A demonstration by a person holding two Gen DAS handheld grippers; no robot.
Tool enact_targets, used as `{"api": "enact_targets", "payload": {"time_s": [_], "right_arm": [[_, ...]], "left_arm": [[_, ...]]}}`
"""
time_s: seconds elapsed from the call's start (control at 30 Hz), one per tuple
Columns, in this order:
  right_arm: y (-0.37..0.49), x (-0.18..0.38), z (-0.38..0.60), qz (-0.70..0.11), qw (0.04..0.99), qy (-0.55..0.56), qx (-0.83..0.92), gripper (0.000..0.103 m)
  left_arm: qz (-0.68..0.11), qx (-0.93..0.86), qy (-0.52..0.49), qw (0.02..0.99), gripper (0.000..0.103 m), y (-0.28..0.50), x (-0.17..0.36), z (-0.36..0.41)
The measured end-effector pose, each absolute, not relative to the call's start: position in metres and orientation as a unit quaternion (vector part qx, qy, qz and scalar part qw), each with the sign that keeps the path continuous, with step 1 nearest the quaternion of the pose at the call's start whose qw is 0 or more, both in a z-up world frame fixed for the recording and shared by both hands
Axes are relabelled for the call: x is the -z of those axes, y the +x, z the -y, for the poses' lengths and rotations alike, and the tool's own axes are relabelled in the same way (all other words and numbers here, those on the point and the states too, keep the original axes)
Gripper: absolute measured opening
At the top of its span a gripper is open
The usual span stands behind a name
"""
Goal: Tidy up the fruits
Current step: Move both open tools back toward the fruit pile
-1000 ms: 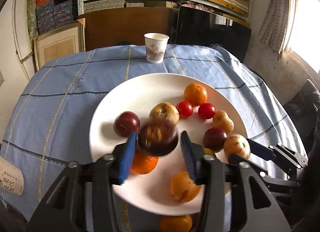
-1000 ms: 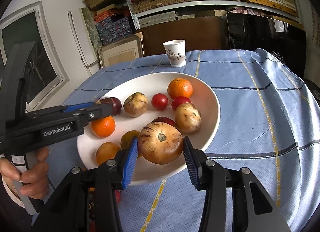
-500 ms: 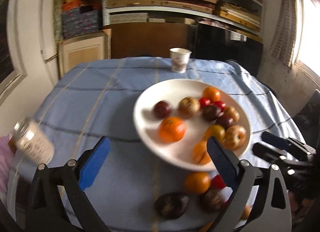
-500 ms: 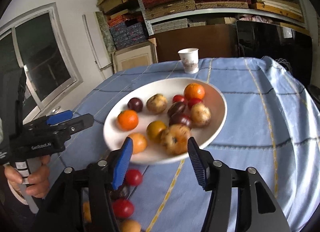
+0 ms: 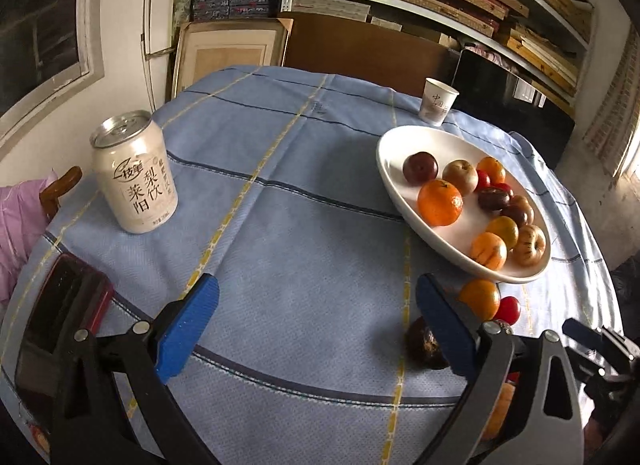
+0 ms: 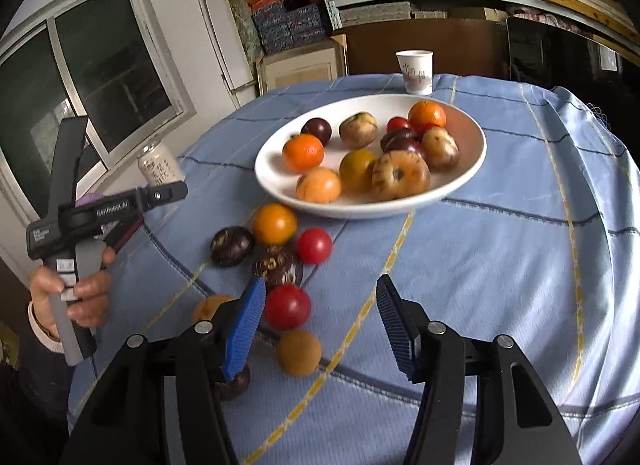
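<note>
A white plate point(image 5: 394, 193) on the blue tablecloth holds several fruits: oranges, dark plums, red tomatoes and speckled brown ones. In the left wrist view it lies to the right, and my left gripper point(image 5: 316, 321) stands wide open over bare cloth. A loose orange point(image 5: 480, 299), a red tomato point(image 5: 509, 309) and a dark fruit point(image 5: 422, 345) lie by its right finger. My right gripper point(image 6: 320, 329) is open above the near table edge. A red tomato point(image 6: 287, 307) sits beside its left pad and a brown fruit point(image 6: 300, 353) lies lower between the fingers, neither gripped.
A white drink can point(image 5: 134, 173) stands at the left, with a dark red-edged flat object point(image 5: 60, 317) near the table's corner. A paper cup point(image 6: 416, 71) stands behind the plate point(image 6: 460, 181). More loose fruits point(image 6: 274, 223) lie before the plate. A hand holds the left gripper point(image 6: 160, 195).
Both grippers let go of the fruit they held over the plate and drew back. The left one opened wide and swung left, bringing the can into view. The right one now hangs over the loose fruits.
</note>
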State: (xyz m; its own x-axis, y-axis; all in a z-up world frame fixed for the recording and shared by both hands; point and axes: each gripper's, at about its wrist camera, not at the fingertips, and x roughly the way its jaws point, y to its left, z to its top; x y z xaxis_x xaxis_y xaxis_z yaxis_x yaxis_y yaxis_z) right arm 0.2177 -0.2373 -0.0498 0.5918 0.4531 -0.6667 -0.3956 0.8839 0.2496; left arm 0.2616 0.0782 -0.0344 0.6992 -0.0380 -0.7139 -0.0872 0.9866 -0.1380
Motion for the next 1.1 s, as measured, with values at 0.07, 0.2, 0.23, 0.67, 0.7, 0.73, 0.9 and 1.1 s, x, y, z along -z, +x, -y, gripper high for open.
{"api": "enact_targets", "payload": {"time_s": [0.07,0.2,0.23,0.67,0.7,0.73,0.9,1.1], "right_arm": [[0.216,0.052,0.238,-0.391,0.887,0.036,-0.242,0.054],[0.212,0.057,0.233,-0.407,0.877,0.029,-0.254,0.047],[0.211,0.059,0.232,-0.411,0.875,0.024,-0.256,0.047],[0.210,0.074,0.224,-0.446,0.856,0.008,-0.262,0.035],[0.210,0.074,0.224,-0.447,0.855,0.007,-0.263,0.033],[0.209,0.075,0.223,-0.449,0.854,0.008,-0.265,0.032],[0.208,0.074,0.221,-0.448,0.852,0.005,-0.270,0.027],[0.216,0.067,0.244,-0.438,0.859,0.061,-0.257,0.027]], "left_arm": [[-0.388,-0.014,-0.082,0.918,0.097,0.261,0.035,-0.080],[-0.390,-0.015,-0.079,0.917,0.097,0.261,0.035,-0.078],[-0.390,-0.015,-0.078,0.917,0.097,0.261,0.035,-0.077],[-0.388,-0.013,-0.066,0.919,0.097,0.259,0.034,-0.071],[-0.389,-0.012,-0.066,0.919,0.097,0.259,0.035,-0.071],[-0.389,-0.012,-0.066,0.919,0.097,0.259,0.035,-0.071],[-0.389,-0.008,-0.065,0.919,0.097,0.259,0.035,-0.070],[-0.404,0.091,-0.029,0.910,0.096,0.250,0.035,-0.045]]}}
